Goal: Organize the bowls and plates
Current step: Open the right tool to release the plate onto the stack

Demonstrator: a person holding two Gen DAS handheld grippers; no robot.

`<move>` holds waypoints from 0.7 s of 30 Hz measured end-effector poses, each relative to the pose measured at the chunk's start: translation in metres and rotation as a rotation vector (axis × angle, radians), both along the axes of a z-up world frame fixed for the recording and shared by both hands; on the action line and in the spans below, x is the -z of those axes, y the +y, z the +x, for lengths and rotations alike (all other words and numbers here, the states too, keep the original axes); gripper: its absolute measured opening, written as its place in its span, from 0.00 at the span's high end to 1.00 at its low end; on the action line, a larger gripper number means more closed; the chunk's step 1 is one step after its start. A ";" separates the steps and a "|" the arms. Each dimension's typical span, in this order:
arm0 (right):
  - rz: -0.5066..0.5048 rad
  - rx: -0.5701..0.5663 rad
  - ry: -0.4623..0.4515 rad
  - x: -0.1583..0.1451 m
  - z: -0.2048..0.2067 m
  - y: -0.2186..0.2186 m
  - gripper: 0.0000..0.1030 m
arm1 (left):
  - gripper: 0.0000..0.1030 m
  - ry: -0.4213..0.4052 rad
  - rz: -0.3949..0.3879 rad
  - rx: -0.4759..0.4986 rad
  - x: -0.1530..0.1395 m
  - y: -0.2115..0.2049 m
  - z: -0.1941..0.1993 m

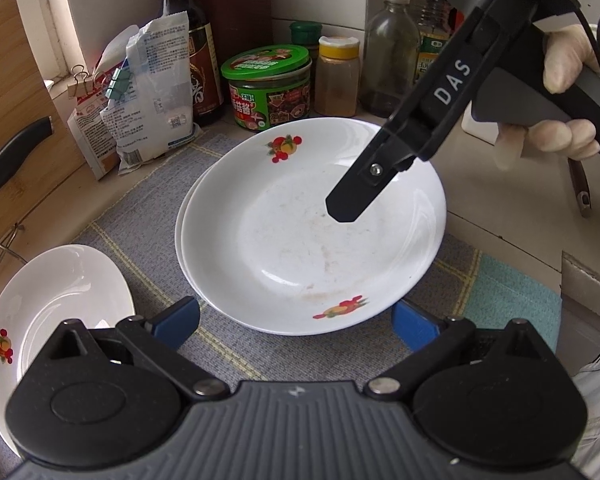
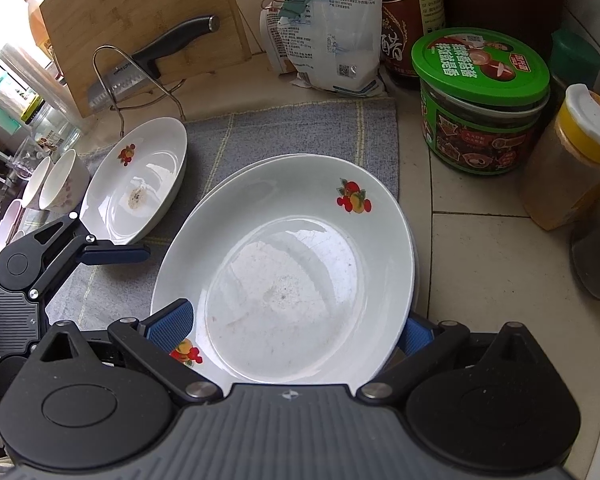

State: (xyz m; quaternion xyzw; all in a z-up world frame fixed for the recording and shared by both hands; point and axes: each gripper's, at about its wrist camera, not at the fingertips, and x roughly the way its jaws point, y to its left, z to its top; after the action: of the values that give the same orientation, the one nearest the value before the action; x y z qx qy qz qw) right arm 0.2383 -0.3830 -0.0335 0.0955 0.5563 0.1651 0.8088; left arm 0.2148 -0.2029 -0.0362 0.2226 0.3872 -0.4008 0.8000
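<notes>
Two white plates w/ fruit print stacked on grey mat [image 1: 140, 200] mid-desk; top plate [image 1: 312, 224] sits slightly offset on lower plate [image 1: 182, 216], whose rim shows at left. Faint brownish smears on top plate's base.

Left claw [image 1: 296, 322] open wide, blue pads [image 1: 180, 320] spread either side of stack's near rim, not touching that can be told. Right claw [image 2: 296, 326] also open, pads [image 2: 172, 320] flanking the opposite rim of same stack; one black finger [image 1: 352, 196] seen from left wrist view hanging above plate centre, apart from surface. Gloved hand [image 1: 560, 80] on right tool's handle.

Third plate [image 2: 136, 180], same print, alone on mat's left end, well apart from stack, w/ small brown stain in middle. Beyond it two small bowls [image 2: 56, 184] side by side near desk edge.

Back of desk: bamboo board [image 2: 140, 20] upright in wire rack w/ knife [image 2: 160, 56] in front, clipped white bag [image 2: 332, 28], dark sauce bottle [image 1: 192, 40], green-lidded jar [image 2: 480, 100], yellow-capped spice jar [image 2: 572, 160], clear bottle w/ red cap [image 1: 388, 48]. All clear of mat except bag, just touching its back edge.
</notes>
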 end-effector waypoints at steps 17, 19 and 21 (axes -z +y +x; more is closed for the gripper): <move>-0.088 -0.008 -0.016 -0.004 -0.009 0.011 0.00 | 0.02 0.020 -0.027 -0.091 -0.001 0.003 -0.006; -0.102 -0.010 -0.021 -0.004 -0.010 0.012 0.00 | 0.02 0.020 -0.030 -0.095 -0.001 0.002 -0.007; -0.120 -0.014 -0.028 -0.004 -0.012 0.014 0.00 | 0.02 0.016 -0.032 -0.097 -0.001 0.001 -0.009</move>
State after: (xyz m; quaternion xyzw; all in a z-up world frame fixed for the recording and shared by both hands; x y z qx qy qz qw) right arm 0.2265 -0.3690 -0.0293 0.0406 0.5543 0.1385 0.8197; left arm 0.2059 -0.2016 -0.0355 0.1873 0.3974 -0.3694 0.8189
